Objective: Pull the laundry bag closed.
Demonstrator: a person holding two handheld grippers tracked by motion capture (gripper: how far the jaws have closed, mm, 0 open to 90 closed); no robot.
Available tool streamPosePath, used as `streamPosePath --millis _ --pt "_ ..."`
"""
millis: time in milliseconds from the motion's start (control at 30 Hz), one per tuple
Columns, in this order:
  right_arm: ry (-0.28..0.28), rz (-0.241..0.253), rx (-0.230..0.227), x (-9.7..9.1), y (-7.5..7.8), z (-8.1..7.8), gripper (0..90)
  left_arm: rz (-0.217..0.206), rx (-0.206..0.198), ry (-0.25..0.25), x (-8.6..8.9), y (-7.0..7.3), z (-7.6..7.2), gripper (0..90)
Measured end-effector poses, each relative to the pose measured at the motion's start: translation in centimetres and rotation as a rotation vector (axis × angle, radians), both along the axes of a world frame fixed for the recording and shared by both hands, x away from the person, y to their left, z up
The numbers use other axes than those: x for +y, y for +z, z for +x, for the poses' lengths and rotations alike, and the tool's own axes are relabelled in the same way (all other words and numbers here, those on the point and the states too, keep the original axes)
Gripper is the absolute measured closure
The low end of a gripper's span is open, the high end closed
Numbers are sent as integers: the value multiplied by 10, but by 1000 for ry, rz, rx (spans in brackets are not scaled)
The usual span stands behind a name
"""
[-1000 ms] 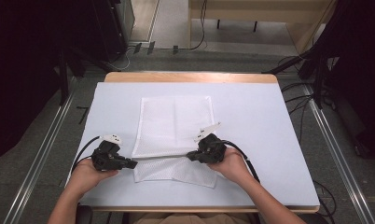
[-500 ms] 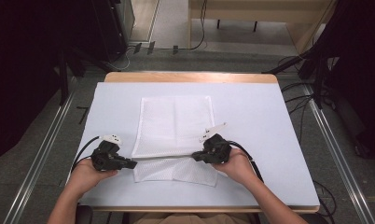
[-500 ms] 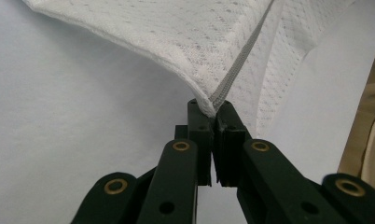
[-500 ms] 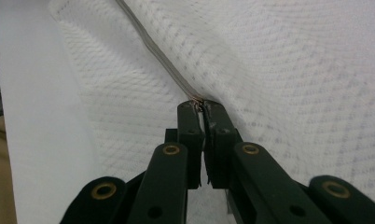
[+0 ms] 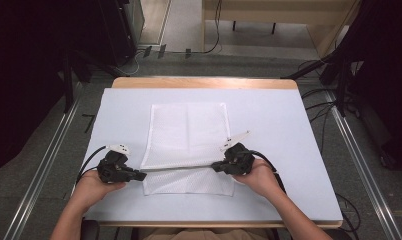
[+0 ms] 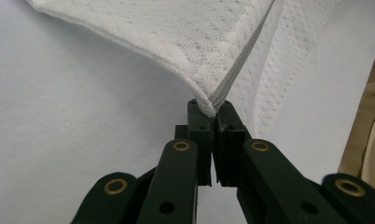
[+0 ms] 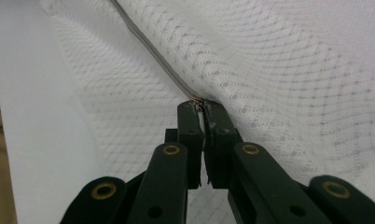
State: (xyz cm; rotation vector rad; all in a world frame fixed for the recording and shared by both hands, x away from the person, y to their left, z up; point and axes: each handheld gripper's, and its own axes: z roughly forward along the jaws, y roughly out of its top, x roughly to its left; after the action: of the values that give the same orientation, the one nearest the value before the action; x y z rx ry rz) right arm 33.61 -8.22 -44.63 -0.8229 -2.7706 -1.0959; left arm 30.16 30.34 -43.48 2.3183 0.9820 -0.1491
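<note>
High view: a white mesh cloth [image 5: 188, 145] lies near the middle of the pale worktop [image 5: 289, 130], its near part folded along a grey-edged line stretched between the two grippers. The left gripper [image 5: 139, 176] sits at the fold's left end, the right gripper [image 5: 216, 166] at its right end, each held in a hand, with cables trailing off toward the person. From this height the jaw state cannot be judged. Left gripper view: the jaws are pressed together on the cloth's corner [image 6: 209, 103], where a grey seam [image 6: 241, 56] meets the tips; the cloth rises off the worktop from that point. Right gripper view: the jaws pinch the same grey seam [image 7: 157, 56] at its other end, with mesh weave visible on both sides.
</note>
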Motion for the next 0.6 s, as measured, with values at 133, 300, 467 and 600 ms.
streamPosePath --millis 133,300,467,600 --pt "-6 -1 -3 -5 0 1 879 -1 1 -2 1 0 0 876" --pt "-20 -2 3 -12 2 1 879 0 2 -1 1 0 0 876" --pt "-20 2 2 -18 1 1 879 0 2 -4 1 0 0 876" --pt "-23 2 6 -21 2 1 879 0 2 -13 0 -1 0 876"
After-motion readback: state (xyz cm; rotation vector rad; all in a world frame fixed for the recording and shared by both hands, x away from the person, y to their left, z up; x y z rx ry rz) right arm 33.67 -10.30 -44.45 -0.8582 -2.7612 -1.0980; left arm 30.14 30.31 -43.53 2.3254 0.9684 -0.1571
